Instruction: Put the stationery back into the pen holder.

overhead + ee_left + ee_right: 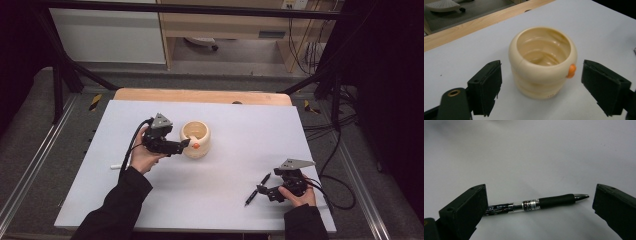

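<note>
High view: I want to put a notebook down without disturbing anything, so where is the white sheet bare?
Free: the wide middle stretch between the cream cup and the pen, the far right corner, and the near edge between the two sleeves. Crowded: around the cup, where the left hand-held gripper reaches in, and around the pen, beside the right hand-held gripper. A small white stick lies left.

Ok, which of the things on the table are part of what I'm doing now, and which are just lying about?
In the job:
- cream cup, between the open jaws of the left gripper
- black pen, lying flat between the open jaws of the right gripper

Lying about:
- small white stick on the white table, left of the left hand
</note>
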The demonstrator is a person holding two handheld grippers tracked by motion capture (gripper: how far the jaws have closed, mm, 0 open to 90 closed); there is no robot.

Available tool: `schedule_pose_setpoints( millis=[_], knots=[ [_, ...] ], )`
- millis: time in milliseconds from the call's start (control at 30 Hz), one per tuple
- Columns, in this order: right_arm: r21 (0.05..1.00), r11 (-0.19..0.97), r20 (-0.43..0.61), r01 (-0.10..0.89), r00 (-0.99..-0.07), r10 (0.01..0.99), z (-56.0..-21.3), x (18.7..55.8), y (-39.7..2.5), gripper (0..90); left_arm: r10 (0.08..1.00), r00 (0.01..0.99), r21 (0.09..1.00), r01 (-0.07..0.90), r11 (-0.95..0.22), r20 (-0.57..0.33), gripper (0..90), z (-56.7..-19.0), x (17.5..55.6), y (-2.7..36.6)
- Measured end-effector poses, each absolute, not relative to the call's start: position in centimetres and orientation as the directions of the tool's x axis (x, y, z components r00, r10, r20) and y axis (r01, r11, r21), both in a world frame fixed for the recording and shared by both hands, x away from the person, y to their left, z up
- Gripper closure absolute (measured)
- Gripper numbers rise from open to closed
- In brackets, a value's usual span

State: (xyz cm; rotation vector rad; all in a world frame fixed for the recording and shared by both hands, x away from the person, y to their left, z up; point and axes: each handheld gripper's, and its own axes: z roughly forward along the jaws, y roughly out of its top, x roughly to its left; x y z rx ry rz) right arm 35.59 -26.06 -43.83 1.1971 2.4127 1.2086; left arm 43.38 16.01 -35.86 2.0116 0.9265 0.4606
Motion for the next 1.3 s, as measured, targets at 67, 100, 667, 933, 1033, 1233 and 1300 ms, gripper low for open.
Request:
schedule_pose_setpoints(
  millis=[67, 100, 667, 933, 1033, 1233, 1300],
  knots=[
    [0.741, 0.340, 0.170, 0.579, -0.651, 0.740, -43.8, 35.6, -26.1, 0.7, 0.753, 0.658, 0.816, 0.448, -0.364, -0.026, 13.3, -36.0, 43.0, 16.6],
    [0.741, 0.337, 0.171, 0.580, -0.649, 0.742, -43.8, 35.5, -26.1, 0.7, 0.753, 0.658, 0.816, 0.444, -0.370, -0.017, 11.9, -36.0, 42.7, 16.9],
    [0.739, 0.348, 0.170, 0.577, -0.659, 0.733, -43.2, 35.0, -25.9, 13.9, 0.753, 0.658, 0.808, 0.446, -0.386, -0.003, 7.8, -39.4, 38.8, 21.9],
    [0.740, 0.394, 0.142, 0.545, -0.699, 0.701, -43.1, 34.6, -25.7, 34.4, 0.751, 0.660, 0.792, 0.466, -0.394, -0.015, 7.6, -41.6, 37.4, 23.5],
    [0.735, 0.413, 0.135, 0.538, -0.712, 0.689, -42.9, 34.3, -25.5, 43.2, 0.746, 0.665, 0.785, 0.475, -0.398, -0.024, 7.4, -42.1, 37.0, 24.0],
    [0.723, 0.435, 0.142, 0.536, -0.732, 0.666, -42.8, 33.8, -25.2, 57.6, 0.748, 0.663, 0.785, 0.480, -0.391, -0.033, 6.0, -43.0, 36.4, 24.9],
    [0.719, 0.435, 0.149, 0.542, -0.732, 0.665, -42.8, 33.7, -25.2, 60.7, 0.752, 0.658, 0.783, 0.486, -0.388, -0.035, 5.0, -43.2, 36.4, 25.1]
  ],
)
